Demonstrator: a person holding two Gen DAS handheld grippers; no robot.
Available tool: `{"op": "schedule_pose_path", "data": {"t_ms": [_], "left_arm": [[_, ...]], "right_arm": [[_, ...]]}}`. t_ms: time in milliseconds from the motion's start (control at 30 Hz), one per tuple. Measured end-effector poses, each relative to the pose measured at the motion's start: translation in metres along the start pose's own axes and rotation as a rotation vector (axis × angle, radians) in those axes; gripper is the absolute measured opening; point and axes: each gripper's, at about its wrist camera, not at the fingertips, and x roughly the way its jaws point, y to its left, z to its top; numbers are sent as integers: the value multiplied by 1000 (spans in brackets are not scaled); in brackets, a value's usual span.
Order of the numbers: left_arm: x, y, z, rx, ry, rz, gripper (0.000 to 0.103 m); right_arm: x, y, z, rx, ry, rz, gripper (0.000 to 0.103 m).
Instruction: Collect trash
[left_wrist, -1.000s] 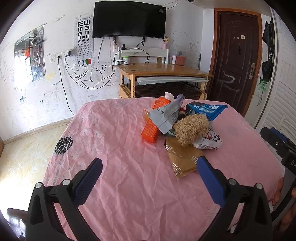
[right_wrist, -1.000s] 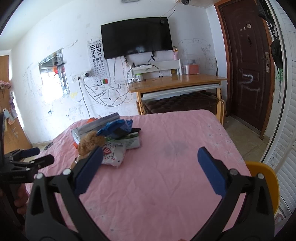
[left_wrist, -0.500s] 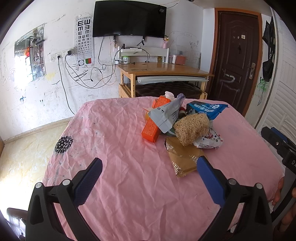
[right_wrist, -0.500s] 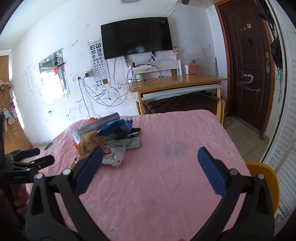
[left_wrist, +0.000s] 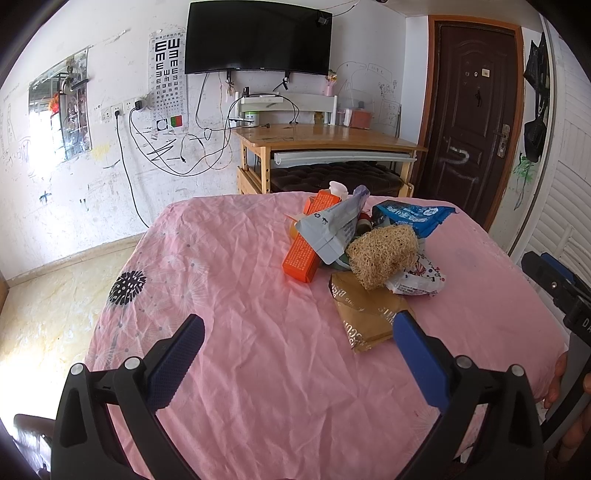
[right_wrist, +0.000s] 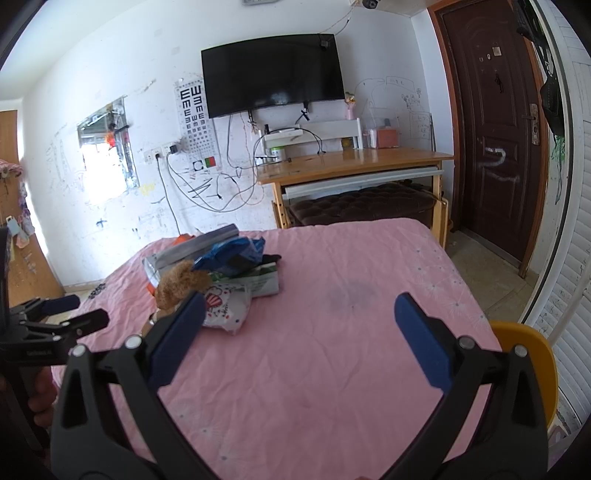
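While both of my tools hover above the wrinkled pink tablecloth (left_wrist: 236, 295), neither one holds anything. My left gripper (left_wrist: 297, 345) has its blue-padded jaws spread wide over bare cloth, and my right gripper (right_wrist: 299, 326) is spread just as wide, also empty.

All the trash sits in one heap on the table, ahead of my left gripper and a little to its right. At the near edge lies a flat brown paper biscuit bag (left_wrist: 365, 317), just beyond my left gripper's right finger (left_wrist: 419, 356). Resting on it is a tan fibrous loofah scrubber (left_wrist: 380, 254), touching a crumpled white printed wrapper (left_wrist: 417, 280). A long orange cardboard box (left_wrist: 308, 243) lies on the heap's left side, with a grey plastic pouch (left_wrist: 332, 232) leaning across it. Behind them is a blue plastic packet (left_wrist: 413, 218).

From my right wrist, the same heap lies ahead to the left, near my left finger (right_wrist: 177, 339).
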Motion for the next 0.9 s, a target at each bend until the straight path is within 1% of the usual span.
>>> {"op": "schedule_pose_path", "data": {"t_ms": [700,733,800,900], "left_arm": [[4,3,-4,-1,8,1,97],[5,4,-3,-1,11,0,97],[7,9,2,-3,27,-31,97],[12,18,13,18,59,-55,97]], "right_arm": [[7,2,-6,3,9,2,99],[8,2,-7,7,15,9,99],[12,3,-7,27,47,47,99],[26,6,-5,60,148,137,99]]}}
